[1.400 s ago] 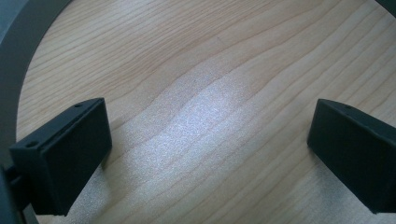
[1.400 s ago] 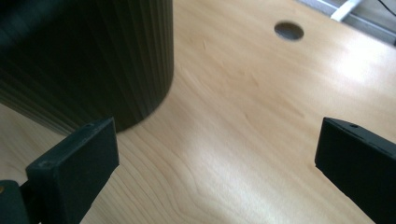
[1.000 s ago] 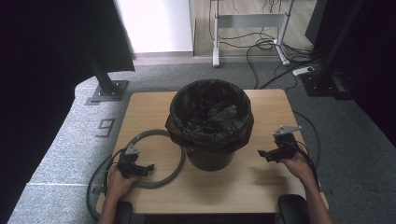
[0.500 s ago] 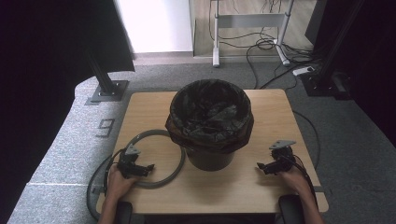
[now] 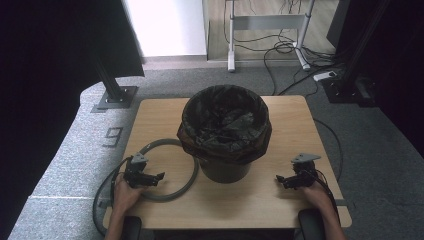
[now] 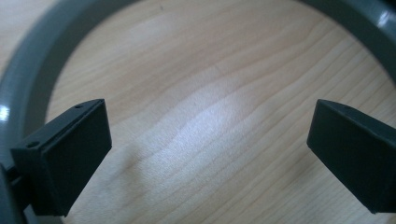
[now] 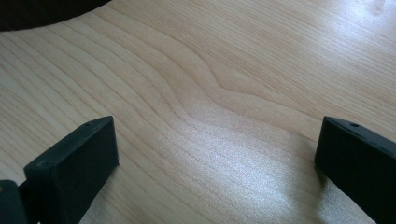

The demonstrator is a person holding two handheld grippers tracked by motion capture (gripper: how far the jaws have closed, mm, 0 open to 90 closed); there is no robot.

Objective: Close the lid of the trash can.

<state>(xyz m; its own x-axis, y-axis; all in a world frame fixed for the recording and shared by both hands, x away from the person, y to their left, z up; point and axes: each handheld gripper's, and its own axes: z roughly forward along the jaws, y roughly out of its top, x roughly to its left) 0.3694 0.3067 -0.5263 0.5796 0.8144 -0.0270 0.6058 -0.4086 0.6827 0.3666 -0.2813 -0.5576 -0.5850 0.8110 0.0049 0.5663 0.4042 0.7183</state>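
With both jaws spread wide and empty, the left gripper (image 5: 159, 176) sat inside the grey plastic ring (image 5: 191, 176) beside the black-bagged bin (image 5: 225, 131), where a careless lift might snag the liner.

The right gripper (image 7: 217, 163) hangs low over the pale wooden table (image 7: 224, 79), its two black jaws spread wide with bare wood grain between them. At the view's top-left corner a dark curved shape (image 7: 42, 10) intrudes, possibly the bin's base.
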